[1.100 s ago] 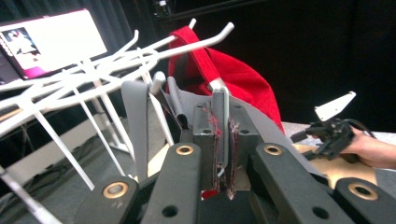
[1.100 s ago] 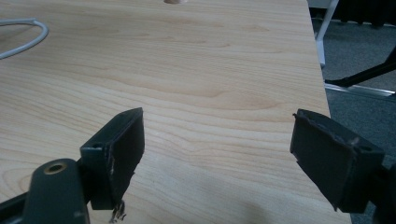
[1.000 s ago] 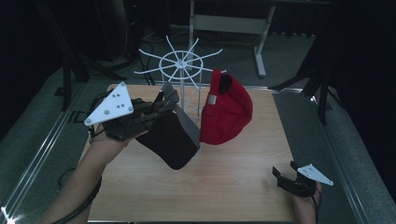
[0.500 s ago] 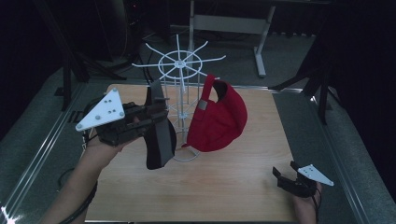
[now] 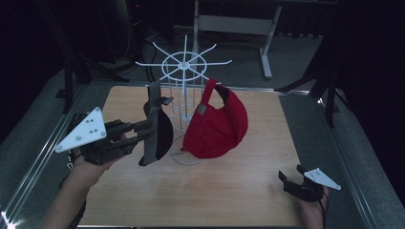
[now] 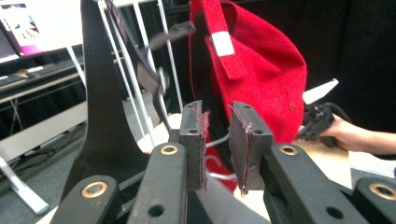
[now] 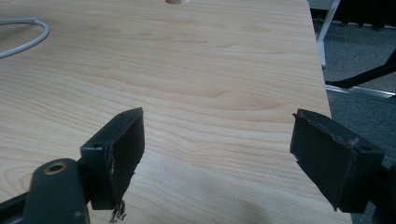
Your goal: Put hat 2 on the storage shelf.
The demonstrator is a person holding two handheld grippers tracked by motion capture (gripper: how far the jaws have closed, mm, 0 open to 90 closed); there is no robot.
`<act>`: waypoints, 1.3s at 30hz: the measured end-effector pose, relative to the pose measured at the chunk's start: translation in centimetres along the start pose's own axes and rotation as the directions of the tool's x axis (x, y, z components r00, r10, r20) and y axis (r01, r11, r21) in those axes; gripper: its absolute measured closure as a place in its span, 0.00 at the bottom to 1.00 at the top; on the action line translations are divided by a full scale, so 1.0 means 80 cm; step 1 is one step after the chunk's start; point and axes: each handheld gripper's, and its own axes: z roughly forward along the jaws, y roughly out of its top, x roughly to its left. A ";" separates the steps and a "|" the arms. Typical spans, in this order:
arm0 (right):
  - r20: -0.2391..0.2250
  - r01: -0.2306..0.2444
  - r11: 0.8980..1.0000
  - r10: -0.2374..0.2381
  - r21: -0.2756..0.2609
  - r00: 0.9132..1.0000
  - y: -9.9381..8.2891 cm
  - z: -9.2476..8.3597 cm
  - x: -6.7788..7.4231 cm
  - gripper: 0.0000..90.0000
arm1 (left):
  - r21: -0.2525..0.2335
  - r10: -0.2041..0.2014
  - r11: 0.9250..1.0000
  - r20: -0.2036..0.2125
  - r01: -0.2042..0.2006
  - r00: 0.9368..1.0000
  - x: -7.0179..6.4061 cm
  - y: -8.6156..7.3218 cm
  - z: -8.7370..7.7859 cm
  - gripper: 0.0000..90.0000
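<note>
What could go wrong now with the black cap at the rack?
The black cap seems to hang by its back strap alone on the white wire rack, so it may slip off. The left gripper is right beside it; a careless pull back could drag the cap, tip the rack, or shake the red cap.

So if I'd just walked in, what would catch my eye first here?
Probably the red cap hanging on the white wire rack at the middle of the wooden table. Next, the black cap dangling beside it at the rack's left, just ahead of the left tool. The right tool rests open near the table's front right corner.
</note>
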 end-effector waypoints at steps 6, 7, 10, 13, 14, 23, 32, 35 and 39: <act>-0.001 0.001 1.000 -0.001 0.001 1.000 0.000 0.000 0.000 0.20 | 0.016 -0.043 0.999 -0.013 0.043 0.999 0.001 -0.025 -0.017 0.84; -0.002 -0.001 1.000 0.001 0.000 1.000 0.000 0.000 0.000 0.20 | 0.021 -0.051 0.998 -0.012 0.051 0.999 0.002 -0.030 -0.019 0.84; -0.002 0.002 1.000 -0.002 0.000 1.000 0.000 0.000 0.000 0.20 | 0.019 -0.080 0.997 -0.012 0.080 0.997 0.002 -0.048 -0.023 0.84; -0.001 0.002 1.000 -0.002 0.000 1.000 0.000 0.000 0.000 0.20 | 0.023 -0.096 0.995 -0.014 0.096 0.995 0.001 -0.064 -0.025 0.84; 0.000 0.002 1.000 -0.002 0.000 1.000 0.000 0.000 0.001 0.20 | 0.023 -0.106 0.994 -0.008 0.106 0.994 0.001 -0.070 -0.025 0.84; -0.001 0.003 1.000 -0.003 -0.001 1.000 0.000 0.000 0.001 0.20 | 0.030 -0.137 0.990 0.024 0.136 0.990 0.001 -0.120 -0.024 0.84; -0.003 0.004 1.000 -0.004 -0.001 1.000 0.000 0.000 0.001 0.20 | 0.047 -0.177 0.983 0.006 0.177 0.984 -0.001 -0.166 -0.024 0.81; -0.004 0.004 1.000 -0.004 -0.001 1.000 0.000 0.000 0.001 0.20 | 0.065 -0.183 0.981 -0.008 0.183 0.983 -0.003 -0.182 -0.024 0.81; -0.003 0.005 1.000 -0.005 0.000 1.000 0.000 0.000 0.001 0.20 | 0.084 -0.208 0.974 -0.021 0.209 0.978 -0.005 -0.206 -0.025 0.81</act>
